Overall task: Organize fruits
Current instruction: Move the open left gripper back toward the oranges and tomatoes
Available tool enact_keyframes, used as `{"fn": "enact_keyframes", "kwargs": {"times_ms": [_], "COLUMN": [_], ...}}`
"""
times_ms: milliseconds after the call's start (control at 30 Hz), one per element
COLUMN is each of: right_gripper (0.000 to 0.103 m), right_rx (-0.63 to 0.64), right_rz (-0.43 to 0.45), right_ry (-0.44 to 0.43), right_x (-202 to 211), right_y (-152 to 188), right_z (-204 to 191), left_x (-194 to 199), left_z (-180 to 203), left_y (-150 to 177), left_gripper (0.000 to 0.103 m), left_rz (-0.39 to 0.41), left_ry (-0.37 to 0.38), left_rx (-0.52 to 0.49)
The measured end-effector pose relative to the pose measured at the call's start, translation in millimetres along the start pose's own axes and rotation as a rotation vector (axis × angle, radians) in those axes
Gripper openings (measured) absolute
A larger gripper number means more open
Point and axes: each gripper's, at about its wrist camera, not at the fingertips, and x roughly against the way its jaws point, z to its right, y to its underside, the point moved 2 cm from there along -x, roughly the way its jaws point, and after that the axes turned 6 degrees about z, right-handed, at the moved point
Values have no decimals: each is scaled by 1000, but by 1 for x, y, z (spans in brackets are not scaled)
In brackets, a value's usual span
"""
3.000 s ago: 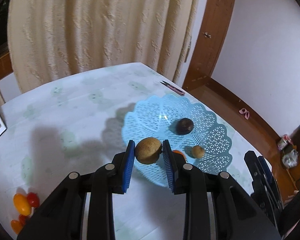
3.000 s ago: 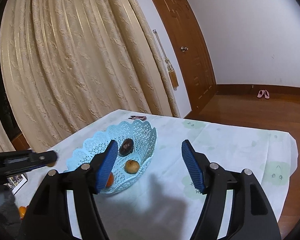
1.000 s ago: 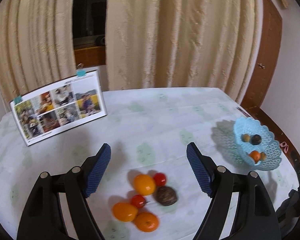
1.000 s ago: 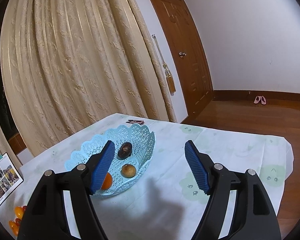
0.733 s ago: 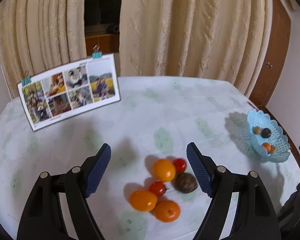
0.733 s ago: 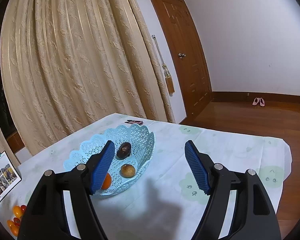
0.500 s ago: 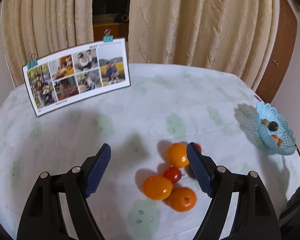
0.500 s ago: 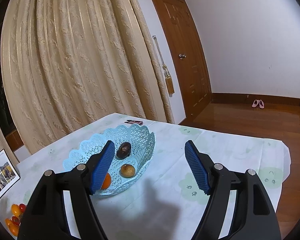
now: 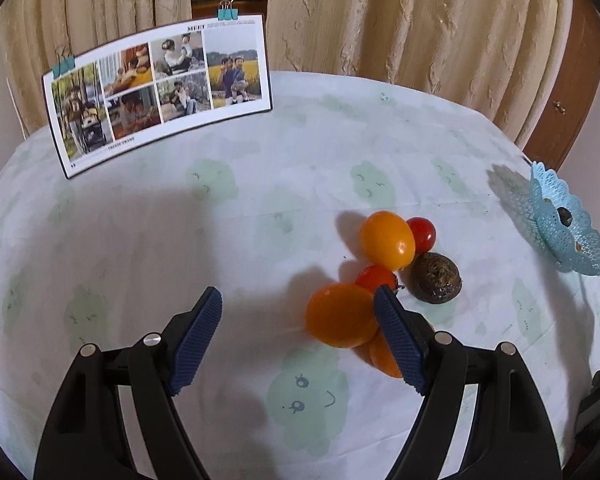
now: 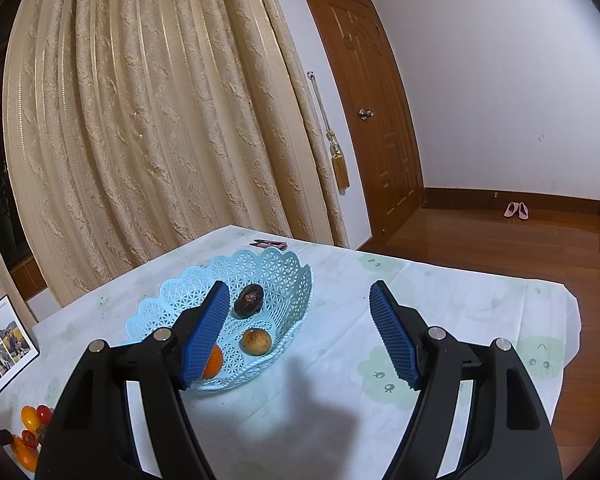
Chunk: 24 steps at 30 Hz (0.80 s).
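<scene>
A pile of fruit lies on the tablecloth in the left wrist view: an orange fruit point(image 9: 342, 315) nearest me, a yellow-orange one point(image 9: 387, 239), two red tomatoes point(image 9: 421, 233), a dark brown passion fruit point(image 9: 436, 277). My left gripper point(image 9: 298, 318) is open and empty, its right finger just over the pile's near edge. The blue lattice basket point(image 10: 284, 280) holds a dark fruit point(image 10: 249, 299), a brown fruit point(image 10: 255, 341) and an orange one point(image 10: 213, 361). My right gripper point(image 10: 296, 320) is open and empty, hovering near the basket. The basket also shows in the left wrist view point(image 9: 556, 224).
A photo board point(image 9: 160, 88) with clips stands at the table's far left edge. Curtains point(image 10: 140, 120) hang behind the table. A small dark object point(image 10: 269, 244) lies beyond the basket. The table edge drops to a wooden floor point(image 10: 500, 248) on the right.
My left gripper let the brown fruit go into the basket, swung left across the table and came down close over the fruit pile. The right gripper has barely moved.
</scene>
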Motion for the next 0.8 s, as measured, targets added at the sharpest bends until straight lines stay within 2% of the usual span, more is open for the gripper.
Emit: {"fn": "enact_keyframes", "kwargs": {"times_ms": [367,633,800], "right_gripper": [74,74,74], "right_rx": [-5,-5,-2], "right_rz": [-2,-3,-1], "right_ry": [-8,-20,-20], "right_x": [0,-2,-2], "right_y": [0,0,0], "right_z": [-1,0,0], "left_x": [8,19,23], "left_z": [-14,-42,-32], "left_y": [6,10,7], "left_gripper": [89,89,89], "left_rz": [9,13,28], "left_ry": [4,-88,-57], "left_rx": [-7,17,6]}}
